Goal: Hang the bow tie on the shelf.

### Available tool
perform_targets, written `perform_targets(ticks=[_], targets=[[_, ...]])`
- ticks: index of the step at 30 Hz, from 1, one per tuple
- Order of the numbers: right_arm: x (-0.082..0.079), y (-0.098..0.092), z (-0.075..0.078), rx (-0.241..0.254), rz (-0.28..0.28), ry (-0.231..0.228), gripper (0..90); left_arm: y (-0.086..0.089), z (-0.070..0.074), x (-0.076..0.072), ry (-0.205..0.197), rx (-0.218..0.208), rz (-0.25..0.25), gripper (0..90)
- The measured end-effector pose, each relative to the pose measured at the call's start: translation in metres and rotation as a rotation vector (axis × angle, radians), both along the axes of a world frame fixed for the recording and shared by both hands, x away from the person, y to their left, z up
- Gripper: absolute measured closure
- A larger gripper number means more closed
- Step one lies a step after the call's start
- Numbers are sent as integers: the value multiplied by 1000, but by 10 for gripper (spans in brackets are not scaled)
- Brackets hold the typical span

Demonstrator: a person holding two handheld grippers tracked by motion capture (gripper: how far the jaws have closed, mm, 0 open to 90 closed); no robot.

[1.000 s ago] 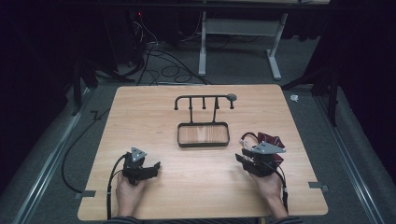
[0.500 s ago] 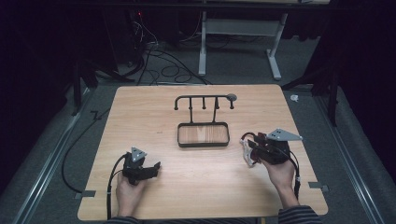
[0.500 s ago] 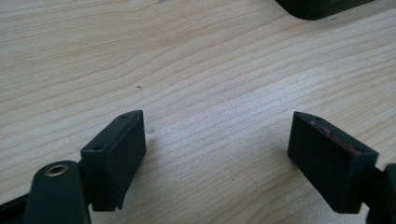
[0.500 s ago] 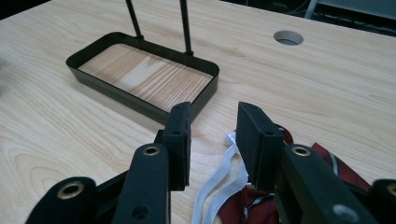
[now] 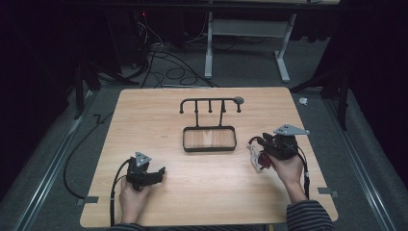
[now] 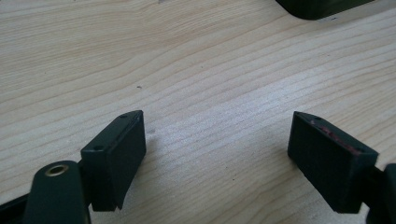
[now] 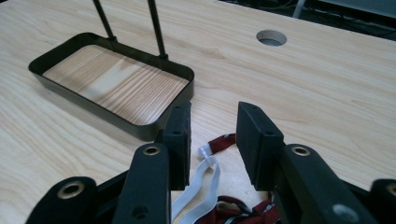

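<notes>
A black wire stand, with a hook bar (image 5: 210, 100) above a shallow tray (image 5: 210, 128), sits mid-table. Its tray rim (image 7: 112, 112) lies just ahead of my right gripper (image 7: 214, 112). That gripper (image 5: 255, 148) is held above the table at the right, jaws facing left. Its jaws have just been closing partway and stand apart. A red and white strap bundle (image 7: 219, 142) runs under the gap, with no pad visibly pressing on it. The same bundle (image 5: 260, 160) sits by the jaw tips. My left gripper (image 5: 159, 174) rests near the front left, open over bare wood (image 6: 217, 119).
A round cable hole (image 7: 272, 37) lies in the tabletop beyond the stand. Cables trail from both grippers off the front edge. The wooden table (image 5: 144, 120) is bare at the left. Dark floor with cables and a desk frame lies behind.
The right hand has lifted and swung its gripper leftward, so the grey plate now stands out to the right. The strap bundle now sits at the jaw tips. The left gripper stayed still.
</notes>
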State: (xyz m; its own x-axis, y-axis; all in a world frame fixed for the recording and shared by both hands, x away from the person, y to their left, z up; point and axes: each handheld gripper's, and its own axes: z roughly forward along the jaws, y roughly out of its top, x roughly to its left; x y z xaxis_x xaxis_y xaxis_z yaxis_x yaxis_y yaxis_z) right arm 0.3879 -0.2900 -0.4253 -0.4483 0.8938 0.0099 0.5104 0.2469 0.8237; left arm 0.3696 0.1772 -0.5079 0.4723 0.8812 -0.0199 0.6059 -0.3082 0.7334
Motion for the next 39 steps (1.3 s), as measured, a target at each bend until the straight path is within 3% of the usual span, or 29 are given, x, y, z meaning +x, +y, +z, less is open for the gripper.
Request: perform_targets(ticks=[9, 15, 18, 22, 28, 32, 39], targets=[[20, -4, -6, 1, -24, 33, 675, 0, 0, 0, -1, -1, 1, 197], [35, -8, -13, 32, -29, 52, 674, 0, 0, 0, 0, 0, 4, 198], [42, -10, -20, 23, -32, 80, 675, 0, 0, 0, -1, 1, 6, 199], [54, -11, -35, -25, -46, 129, 679, 0, 0, 0, -1, 2, 6, 199], [63, -12, -47, -19, -51, 171, 678, 0, 0, 0, -1, 2, 6, 199], [67, -8, -54, -58, -41, 183, 664, 0, 0, 0, -1, 2, 6, 199], [71, -4, -58, -84, -42, 189, 654, 0, 0, 0, 0, 1, 6, 198]])
